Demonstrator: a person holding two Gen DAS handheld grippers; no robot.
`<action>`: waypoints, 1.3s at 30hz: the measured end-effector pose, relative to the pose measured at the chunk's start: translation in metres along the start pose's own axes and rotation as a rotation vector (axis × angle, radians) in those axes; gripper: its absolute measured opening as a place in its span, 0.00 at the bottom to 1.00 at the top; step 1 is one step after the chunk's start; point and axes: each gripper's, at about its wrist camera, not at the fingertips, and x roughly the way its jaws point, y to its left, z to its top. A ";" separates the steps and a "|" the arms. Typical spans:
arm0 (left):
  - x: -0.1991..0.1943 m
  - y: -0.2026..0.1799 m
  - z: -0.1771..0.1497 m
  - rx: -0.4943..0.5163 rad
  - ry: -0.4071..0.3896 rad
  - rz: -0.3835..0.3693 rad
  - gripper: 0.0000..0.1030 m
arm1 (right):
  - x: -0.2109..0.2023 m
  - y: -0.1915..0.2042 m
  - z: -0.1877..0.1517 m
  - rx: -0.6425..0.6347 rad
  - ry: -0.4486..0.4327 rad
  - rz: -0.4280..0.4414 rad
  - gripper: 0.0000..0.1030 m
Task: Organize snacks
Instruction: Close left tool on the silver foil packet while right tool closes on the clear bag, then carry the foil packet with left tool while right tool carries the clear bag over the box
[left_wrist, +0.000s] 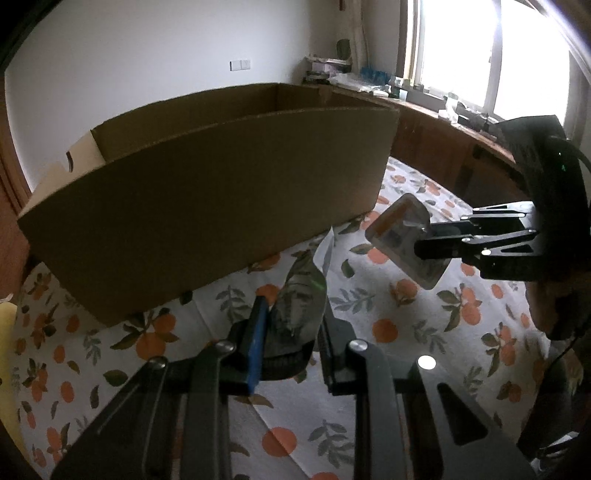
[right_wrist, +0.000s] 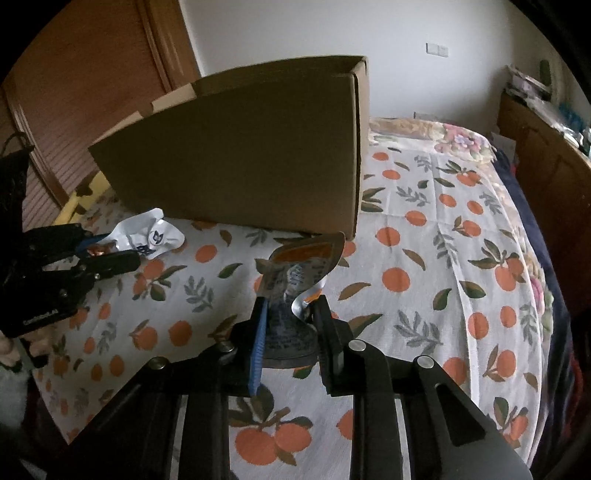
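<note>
My left gripper (left_wrist: 291, 328) is clamped on a silver packet (left_wrist: 301, 295), and my right gripper (right_wrist: 290, 321) grips an orange-topped pouch (right_wrist: 301, 266). Both are held above the orange-print cloth (right_wrist: 424, 258), just short of the cardboard box's (left_wrist: 207, 206) near wall. The box's top stands open, and bare cloth spreads to my right as far as the bed's edge
</note>
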 end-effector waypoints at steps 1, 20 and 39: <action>-0.002 -0.001 0.001 0.000 -0.005 0.001 0.22 | -0.003 0.001 0.001 -0.003 -0.004 -0.001 0.22; -0.076 0.000 0.036 -0.002 -0.156 0.032 0.22 | -0.060 0.030 0.030 -0.080 -0.104 0.002 0.22; -0.090 0.034 0.075 -0.024 -0.231 0.078 0.22 | -0.075 0.059 0.091 -0.172 -0.182 0.026 0.22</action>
